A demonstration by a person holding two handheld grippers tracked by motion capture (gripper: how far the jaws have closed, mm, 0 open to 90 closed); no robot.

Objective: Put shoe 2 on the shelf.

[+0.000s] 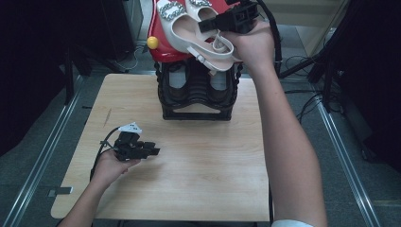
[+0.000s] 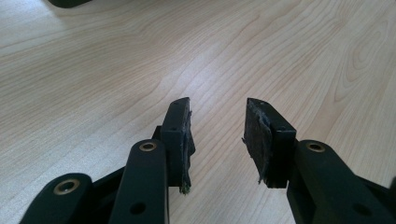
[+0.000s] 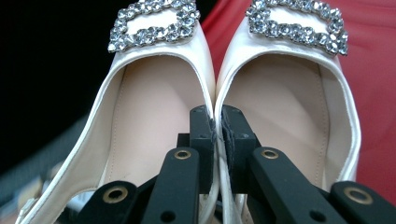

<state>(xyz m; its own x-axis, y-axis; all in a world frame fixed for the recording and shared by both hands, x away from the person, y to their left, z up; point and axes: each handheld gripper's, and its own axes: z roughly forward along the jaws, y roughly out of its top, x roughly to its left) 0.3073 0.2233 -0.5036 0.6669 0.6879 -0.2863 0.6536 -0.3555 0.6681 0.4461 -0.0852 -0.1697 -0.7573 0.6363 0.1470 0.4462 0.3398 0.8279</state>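
Observation:
A pair of cream shoes with rhinestone buckles hangs in the air at the back of the scene. My right gripper is shut on them. In the right gripper view its jaws pinch the two inner side walls together, the left shoe on one side and the right shoe on the other. My left gripper rests low over the wooden table at the front left. It is open, with nothing between its pads, just bare wood.
A black shoe rack holding dark shoes stands at the table's far edge. A red object with a yellow knob sits on top of it, just under the held shoes. Cables and metal rails run along the floor on both sides.

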